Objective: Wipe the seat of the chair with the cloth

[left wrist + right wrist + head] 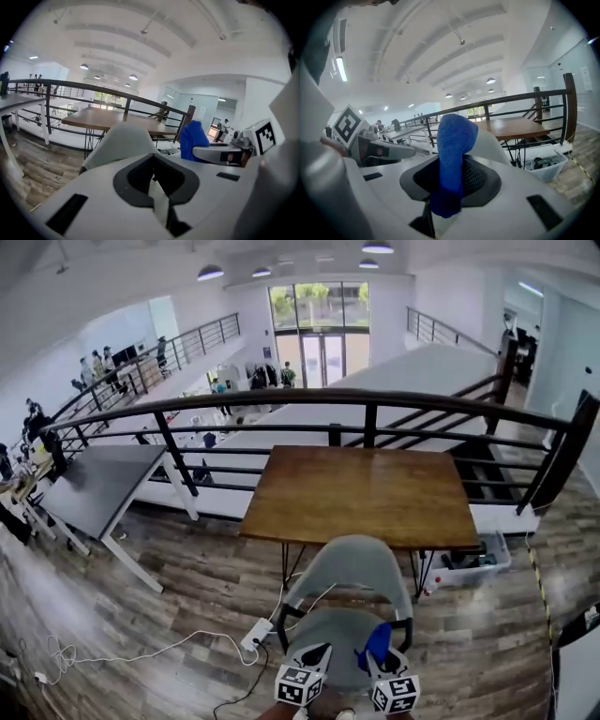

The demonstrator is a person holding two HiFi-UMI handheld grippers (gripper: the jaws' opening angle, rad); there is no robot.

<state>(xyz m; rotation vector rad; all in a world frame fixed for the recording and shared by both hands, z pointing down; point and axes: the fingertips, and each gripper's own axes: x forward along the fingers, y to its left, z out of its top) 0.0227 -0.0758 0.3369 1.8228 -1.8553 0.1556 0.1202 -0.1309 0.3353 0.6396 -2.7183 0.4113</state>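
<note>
The blue cloth (452, 159) was pinched between the fingers of your right gripper (445, 206), its free end standing up and folding over above the jaws. In the head view the cloth (378, 643) lay over the seat's right half, toward 3 o'clock of the seat's middle; whether it touched the seat could not be told. The chair (342, 629) was grey, its seat at 6 o'clock of the head view and its backrest at 12 o'clock of the seat. Your right gripper (377, 659) was held over the near right part of the seat, and your left gripper (314, 654) just beside it at 9 o'clock. The left gripper (157, 190) had its fingers pressed together with nothing between them, and from its view the cloth (193, 138) showed at 2 o'clock, past the chair's (123, 143) backrest. A wooden table (366, 493) stood at 12 o'clock of the chair, with the backrest at its near edge. A dark railing (328, 399) ran behind the table. A white power strip (256, 634) lay on the wood floor (187, 587) at 9 o'clock of the seat, a grey table (98, 484) stood at 10 o'clock, and a white bin (473, 563) sat at 2 o'clock.
</note>
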